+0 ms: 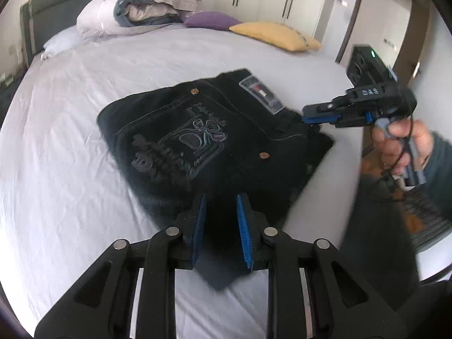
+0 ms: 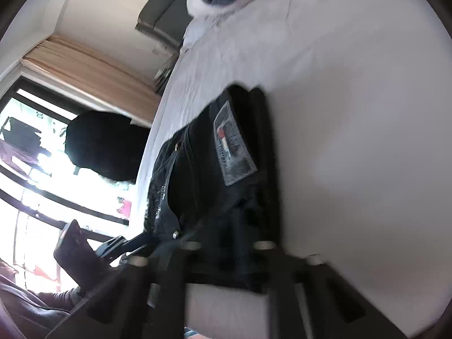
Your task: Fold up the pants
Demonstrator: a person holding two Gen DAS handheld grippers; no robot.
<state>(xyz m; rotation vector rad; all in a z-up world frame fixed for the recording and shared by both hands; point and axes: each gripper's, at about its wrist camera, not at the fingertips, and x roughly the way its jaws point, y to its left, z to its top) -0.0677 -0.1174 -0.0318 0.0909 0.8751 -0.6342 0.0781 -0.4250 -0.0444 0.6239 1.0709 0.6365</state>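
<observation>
The dark pants (image 1: 209, 141) lie folded into a compact stack on the white bed (image 1: 84, 141), toward its near right edge, back pocket embroidery and waistband patch (image 1: 261, 93) facing up. The left gripper (image 1: 220, 212) hovers over the stack's near edge with its blue-padded fingers (image 1: 243, 226) narrowly parted, nothing between them. The right gripper (image 1: 319, 114) sits at the waistband corner, its fingers drawn together; whether cloth is pinched I cannot tell. Pillows (image 1: 135, 2) rest at the headboard end.
</observation>
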